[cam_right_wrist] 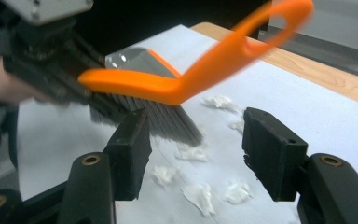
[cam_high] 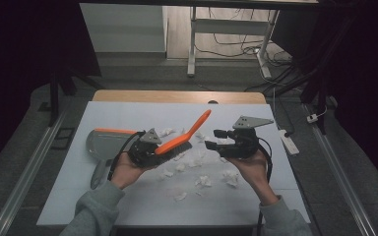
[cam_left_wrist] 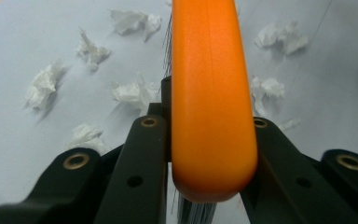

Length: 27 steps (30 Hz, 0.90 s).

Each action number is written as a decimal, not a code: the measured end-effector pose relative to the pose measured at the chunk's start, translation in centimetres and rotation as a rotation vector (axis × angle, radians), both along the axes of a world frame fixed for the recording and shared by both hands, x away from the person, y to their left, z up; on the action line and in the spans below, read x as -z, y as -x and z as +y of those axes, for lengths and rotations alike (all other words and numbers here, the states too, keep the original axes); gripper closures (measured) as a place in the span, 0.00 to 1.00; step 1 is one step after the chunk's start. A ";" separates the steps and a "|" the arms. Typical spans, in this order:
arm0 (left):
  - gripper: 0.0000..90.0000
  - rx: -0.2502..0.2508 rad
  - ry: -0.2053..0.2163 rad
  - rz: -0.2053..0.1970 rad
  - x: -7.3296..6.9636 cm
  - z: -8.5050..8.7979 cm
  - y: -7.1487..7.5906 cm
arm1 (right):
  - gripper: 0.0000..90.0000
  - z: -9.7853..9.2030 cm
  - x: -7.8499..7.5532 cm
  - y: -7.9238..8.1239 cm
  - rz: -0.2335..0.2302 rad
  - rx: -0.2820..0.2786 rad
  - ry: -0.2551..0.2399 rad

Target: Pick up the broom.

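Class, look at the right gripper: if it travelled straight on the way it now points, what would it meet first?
Most likely the brush held in the left gripper: the right gripper, open with nothing between its fingers, points at the grey bristles. Depth is unclear; it might pass below them toward the paper scraps.

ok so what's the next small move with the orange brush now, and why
Probably lower the orange plastic hand brush, clamped at its head in the left gripper, until its grey bristles reach the white table cover, then sweep. Crumpled white paper scraps lie scattered there, the grey dustpan waits at the left, and the right gripper stands open and empty.
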State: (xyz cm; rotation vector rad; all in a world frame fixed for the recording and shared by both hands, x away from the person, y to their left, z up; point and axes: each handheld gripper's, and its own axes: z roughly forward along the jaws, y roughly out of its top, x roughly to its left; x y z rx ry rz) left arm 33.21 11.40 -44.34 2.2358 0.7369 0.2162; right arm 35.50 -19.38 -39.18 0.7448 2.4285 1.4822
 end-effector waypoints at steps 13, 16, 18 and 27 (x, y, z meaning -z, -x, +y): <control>0.87 0.110 -0.149 0.036 -0.4 -2.3 -0.4 | 0.39 1.3 -0.4 0.4 -0.031 -0.107 0.118; 0.87 0.139 -0.182 0.044 -0.4 -3.0 -0.4 | 0.39 1.8 -0.2 0.3 -0.041 -0.127 0.148; 0.87 0.157 -0.194 0.042 -0.4 -3.4 -0.4 | 0.37 2.3 -0.1 0.2 -0.042 -0.147 0.180; 0.87 0.242 -0.243 0.008 -0.6 -5.0 0.8 | 0.37 3.7 1.3 -0.1 -0.006 -0.254 0.315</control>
